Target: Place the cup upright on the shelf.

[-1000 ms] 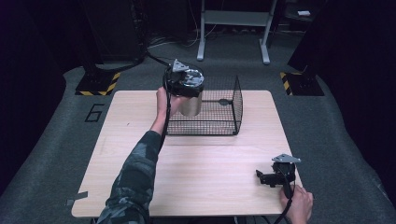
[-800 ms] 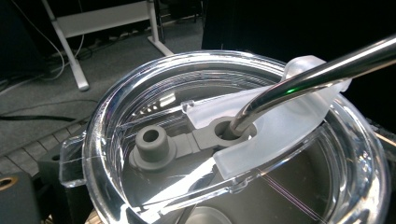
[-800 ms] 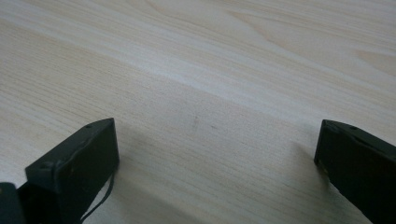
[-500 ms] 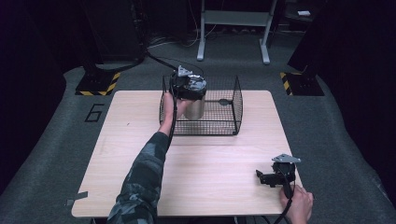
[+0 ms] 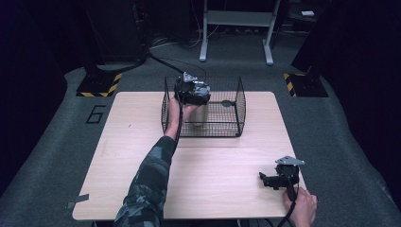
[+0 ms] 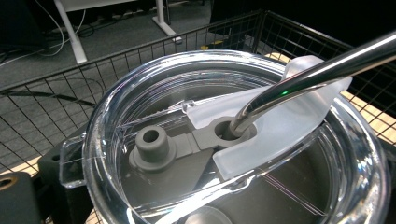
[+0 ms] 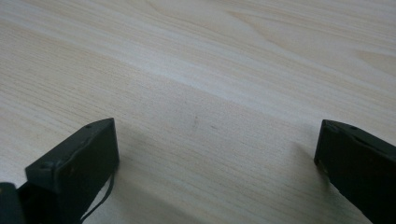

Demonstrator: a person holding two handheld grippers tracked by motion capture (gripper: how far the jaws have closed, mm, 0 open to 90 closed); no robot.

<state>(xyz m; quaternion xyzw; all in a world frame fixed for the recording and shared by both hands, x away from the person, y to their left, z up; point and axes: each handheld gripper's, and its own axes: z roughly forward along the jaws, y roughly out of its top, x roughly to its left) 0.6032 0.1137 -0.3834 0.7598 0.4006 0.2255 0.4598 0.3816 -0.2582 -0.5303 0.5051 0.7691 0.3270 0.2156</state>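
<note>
A steel tumbler (image 5: 200, 114) stands low inside the black wire basket (image 5: 230, 128), toward the basket's left side. My left gripper (image 5: 191, 90) is shut on the tumbler's top, with the person's hand beside it. In the left gripper view the tumbler's clear lid (image 6: 154, 140) is very close, and a metal straw (image 6: 317, 70) runs through its grey slider. One black finger (image 6: 18, 196) shows at the lower left of that view. My right gripper (image 5: 265, 180) rests on the table (image 5: 142, 156) near its front right corner. It is open, and its fingers (image 7: 79, 158) are wide apart over bare wood.
The basket sits at the table's far middle, and its wire walls (image 6: 56, 79) rise around the tumbler. A camouflage sleeve (image 5: 151, 179) crosses the table's left-centre. Stands and cables lie on the dark floor beyond the table.
My left gripper has carried the tumbler rightward from the basket's left edge and down into the basket. The right gripper has stayed still.
</note>
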